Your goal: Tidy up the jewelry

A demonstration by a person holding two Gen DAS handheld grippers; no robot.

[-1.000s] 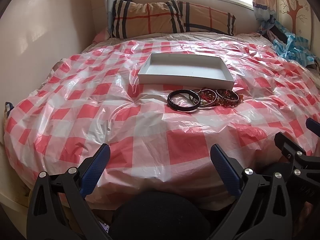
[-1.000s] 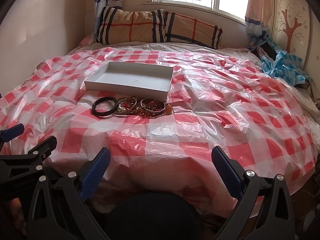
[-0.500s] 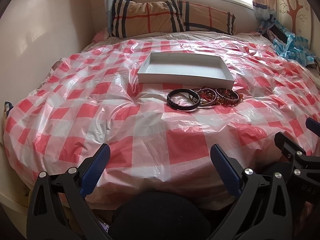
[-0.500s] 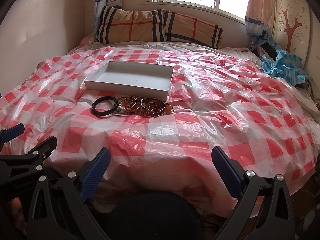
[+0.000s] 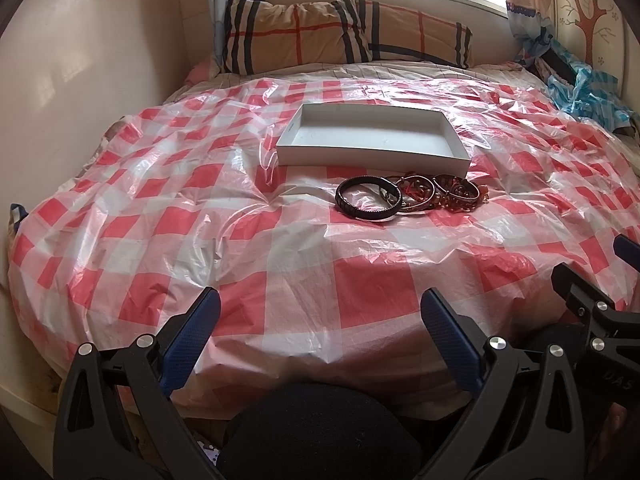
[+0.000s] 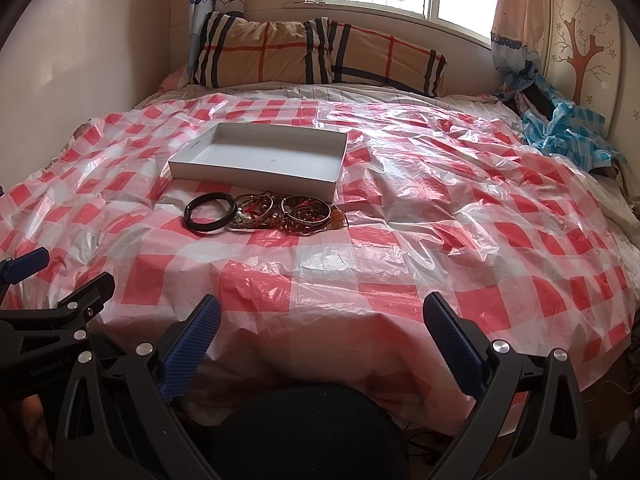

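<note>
A shallow white box (image 5: 372, 156) (image 6: 256, 176) lies open and empty on a bed covered with a red-and-white checked plastic sheet (image 5: 240, 240). In front of it lie a black braided bracelet (image 5: 368, 199) (image 6: 210, 213), a gold bangle with a red cord (image 5: 416, 194) (image 6: 252, 211) and brown beaded bracelets (image 5: 458, 196) (image 6: 308, 214) in a row. My left gripper (image 5: 320, 308) is open and empty, low at the bed's near edge. My right gripper (image 6: 322, 312) is open and empty, beside it to the right. Each shows at the edge of the other's view.
A plaid pillow (image 5: 344, 36) lies under the window at the bed's head. Crumpled blue checked cloth (image 6: 560, 128) sits at the far right by a wall with a tree decal. A pale wall (image 5: 80, 80) runs along the bed's left side.
Both views have shifted only slightly; the left gripper has tilted down a little. The bracelets and box have not moved.
</note>
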